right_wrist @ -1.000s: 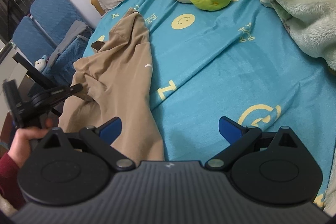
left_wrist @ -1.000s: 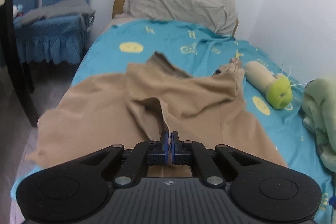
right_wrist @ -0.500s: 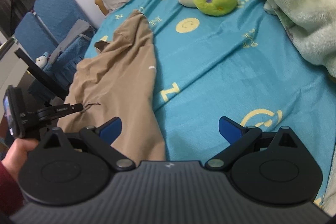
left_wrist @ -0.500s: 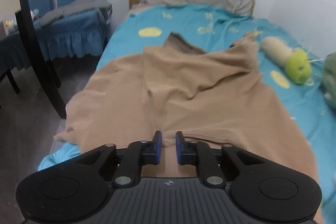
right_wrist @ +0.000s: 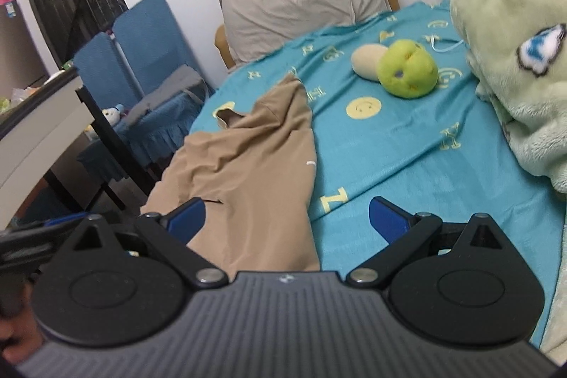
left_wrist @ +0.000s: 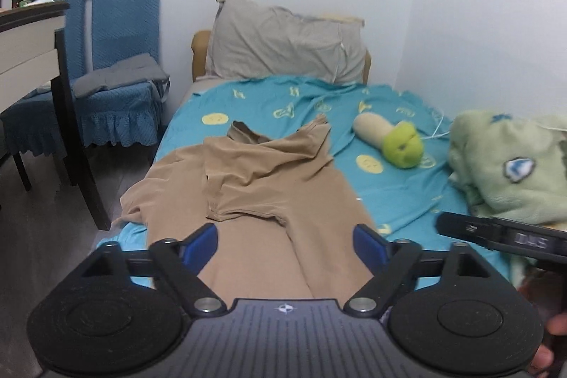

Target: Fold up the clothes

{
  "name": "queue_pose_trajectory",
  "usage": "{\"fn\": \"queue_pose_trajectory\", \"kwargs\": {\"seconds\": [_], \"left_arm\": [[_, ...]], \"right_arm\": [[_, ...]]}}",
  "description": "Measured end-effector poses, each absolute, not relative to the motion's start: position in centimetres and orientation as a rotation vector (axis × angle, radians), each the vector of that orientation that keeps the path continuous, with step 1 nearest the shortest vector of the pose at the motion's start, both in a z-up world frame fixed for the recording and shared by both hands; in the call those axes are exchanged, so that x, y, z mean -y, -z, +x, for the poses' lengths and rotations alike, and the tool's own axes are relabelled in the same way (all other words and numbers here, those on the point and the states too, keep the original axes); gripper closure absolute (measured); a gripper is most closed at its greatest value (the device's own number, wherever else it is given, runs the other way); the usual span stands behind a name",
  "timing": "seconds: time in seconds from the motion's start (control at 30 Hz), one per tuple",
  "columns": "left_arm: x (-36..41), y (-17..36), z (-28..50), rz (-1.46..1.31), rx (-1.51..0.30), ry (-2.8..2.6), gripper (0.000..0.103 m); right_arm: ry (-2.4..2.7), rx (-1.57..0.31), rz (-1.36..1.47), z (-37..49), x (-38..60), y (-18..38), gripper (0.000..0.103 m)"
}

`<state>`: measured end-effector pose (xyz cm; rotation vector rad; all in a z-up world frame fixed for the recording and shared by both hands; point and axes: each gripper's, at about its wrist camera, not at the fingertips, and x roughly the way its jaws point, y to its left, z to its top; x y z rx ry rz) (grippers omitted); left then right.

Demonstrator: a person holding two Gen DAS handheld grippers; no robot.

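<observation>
Both spread wide with nothing between the pads, left tool [left_wrist: 285, 241] just opened and right tool [right_wrist: 287, 216], hanging above tan pants [left_wrist: 255, 186] lying loose at 9 o'clock on bed [left_wrist: 397, 201], likely for another fold.

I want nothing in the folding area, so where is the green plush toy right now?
In both wrist views the green plush toy lies on the blue bedsheet, between the tan garment and the fleecy green blanket, below the pillow.

The left hand-held gripper [left_wrist: 285, 245], its jaws just opened with nothing between them, hangs above tan trousers [left_wrist: 262, 186] on the bed [left_wrist: 389, 197]; plush toy [left_wrist: 393, 142] at two o'clock.
</observation>
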<state>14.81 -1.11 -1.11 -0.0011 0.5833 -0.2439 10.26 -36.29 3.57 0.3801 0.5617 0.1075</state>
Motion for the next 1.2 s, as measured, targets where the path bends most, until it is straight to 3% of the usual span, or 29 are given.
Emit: {"fn": "queue_pose_trajectory", "kwargs": {"seconds": [0.07,0.17,1.2], "left_arm": [[1.3,0.9,13.1,0.021,-0.556,0.238,0.005],[1.4,1.0,11.3,0.058,-0.519,0.236,0.001],[-0.1,5.0,11.1,0.025,-0.52,0.153,0.0]], "right_arm": [[-0.117,-0.543,0.363,9.5,35.8,-4.0,0.002],[-0.112,-0.512,0.329,8.6,35.0,-4.6,0.002],[-0.131,-0.449,0.244,7.1,32.1,-4.8,0.002]]}}
